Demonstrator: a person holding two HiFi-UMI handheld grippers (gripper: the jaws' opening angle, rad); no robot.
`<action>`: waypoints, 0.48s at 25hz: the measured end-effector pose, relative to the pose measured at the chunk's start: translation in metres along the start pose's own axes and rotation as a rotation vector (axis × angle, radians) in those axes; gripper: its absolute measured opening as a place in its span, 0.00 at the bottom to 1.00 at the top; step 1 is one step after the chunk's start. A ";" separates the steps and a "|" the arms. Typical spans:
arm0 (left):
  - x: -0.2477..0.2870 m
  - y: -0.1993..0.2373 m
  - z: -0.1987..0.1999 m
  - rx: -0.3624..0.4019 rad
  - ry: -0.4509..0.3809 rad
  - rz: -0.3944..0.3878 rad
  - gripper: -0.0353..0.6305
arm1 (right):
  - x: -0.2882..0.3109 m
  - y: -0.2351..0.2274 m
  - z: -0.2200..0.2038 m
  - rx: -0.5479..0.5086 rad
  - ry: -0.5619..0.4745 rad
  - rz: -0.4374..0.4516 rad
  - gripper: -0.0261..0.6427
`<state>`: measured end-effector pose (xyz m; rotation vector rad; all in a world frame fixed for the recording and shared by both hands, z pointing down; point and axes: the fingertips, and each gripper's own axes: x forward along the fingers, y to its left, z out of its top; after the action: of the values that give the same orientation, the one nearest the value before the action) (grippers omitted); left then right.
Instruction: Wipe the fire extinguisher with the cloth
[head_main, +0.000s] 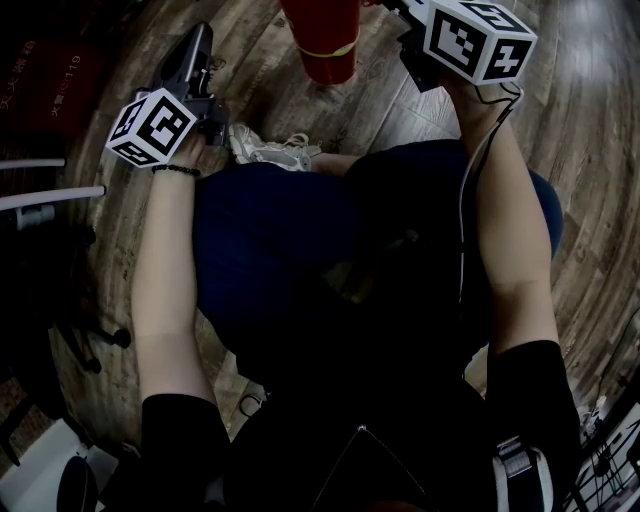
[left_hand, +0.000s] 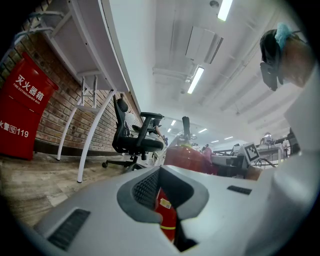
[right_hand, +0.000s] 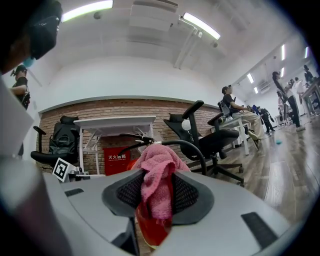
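Observation:
The red fire extinguisher stands on the wood floor at the top of the head view, between my two grippers. My right gripper is shut on a pink cloth, which is bunched between the pads and rests against the extinguisher's red top by its black handle and hose. In the head view this gripper is just right of the extinguisher, and the cloth is out of sight. My left gripper is to the left, apart from the extinguisher. Its jaws stand slightly open and empty, with the red extinguisher body showing beyond.
A red fire-extinguisher box stands against the brick wall under a white desk. Black office chairs stand nearby, another chair to the right. The person's knees and a shoe lie just below the extinguisher.

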<state>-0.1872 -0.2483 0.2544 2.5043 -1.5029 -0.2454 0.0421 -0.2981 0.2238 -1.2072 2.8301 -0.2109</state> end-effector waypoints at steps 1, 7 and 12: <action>0.000 0.000 0.000 0.000 0.000 0.000 0.08 | 0.000 -0.001 -0.001 0.003 0.003 0.001 0.25; 0.000 0.000 0.000 -0.003 -0.001 0.000 0.08 | 0.001 -0.004 -0.009 0.018 0.022 0.010 0.25; 0.001 0.000 0.000 -0.002 -0.001 0.001 0.08 | 0.001 -0.008 -0.018 0.030 0.050 0.029 0.25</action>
<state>-0.1866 -0.2491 0.2542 2.5022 -1.5033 -0.2478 0.0450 -0.3029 0.2430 -1.1711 2.8732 -0.2855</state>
